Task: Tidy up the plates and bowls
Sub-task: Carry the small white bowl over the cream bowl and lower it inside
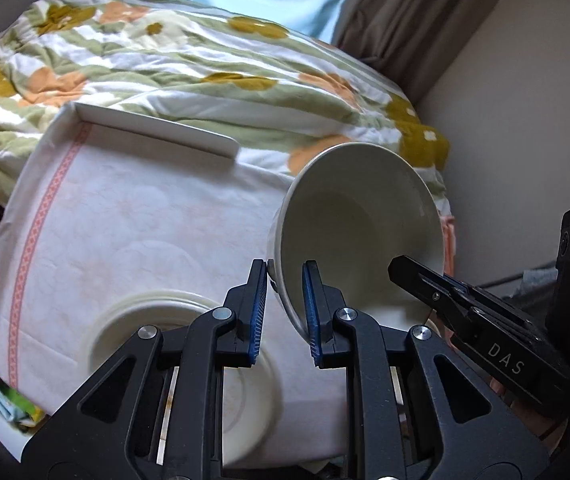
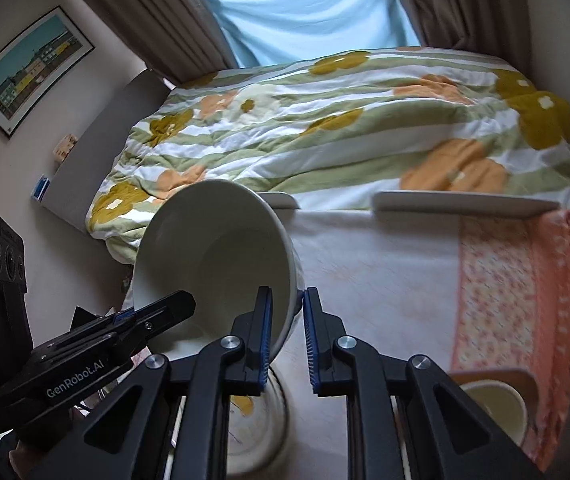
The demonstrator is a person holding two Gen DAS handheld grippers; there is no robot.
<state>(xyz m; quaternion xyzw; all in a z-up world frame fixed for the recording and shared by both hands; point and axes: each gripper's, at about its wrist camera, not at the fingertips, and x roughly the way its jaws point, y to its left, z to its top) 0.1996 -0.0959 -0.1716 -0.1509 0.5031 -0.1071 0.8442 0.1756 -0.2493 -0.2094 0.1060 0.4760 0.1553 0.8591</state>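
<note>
My left claw point(image 1: 285, 280) is clamped on the rim of a white bowl point(image 1: 359, 224), one blue pad outside the wall and one inside, and my right claw point(image 2: 288, 308) pinches the opposite side of that same rim the same way. Between the two of them I hold the bowl tilted, its open mouth turned toward the cameras, lifted clear of the bench point(image 2: 385, 264). From the left wrist view I can see the right claw's fingers point(image 1: 429, 276) reaching in at the bowl's lower right; from the right wrist view the left claw's fingers point(image 2: 165, 312) come in at its lower left. Below the bowl, at the near edge of the bench, a stack of pale plates point(image 1: 157, 312) sits on the white cloth point(image 1: 145, 220) with its pink patterned border. A small cup point(image 2: 493, 408) stands by the near right corner, on the pink-flowered part of the cloth. Along the bench's far edge lies a flat white plate point(image 1: 157, 128), seen edge-on. Beyond that edge is a bed with a flowered quilt point(image 2: 325, 128), and behind it brown curtains point(image 2: 157, 12) frame a light blue one.
</note>
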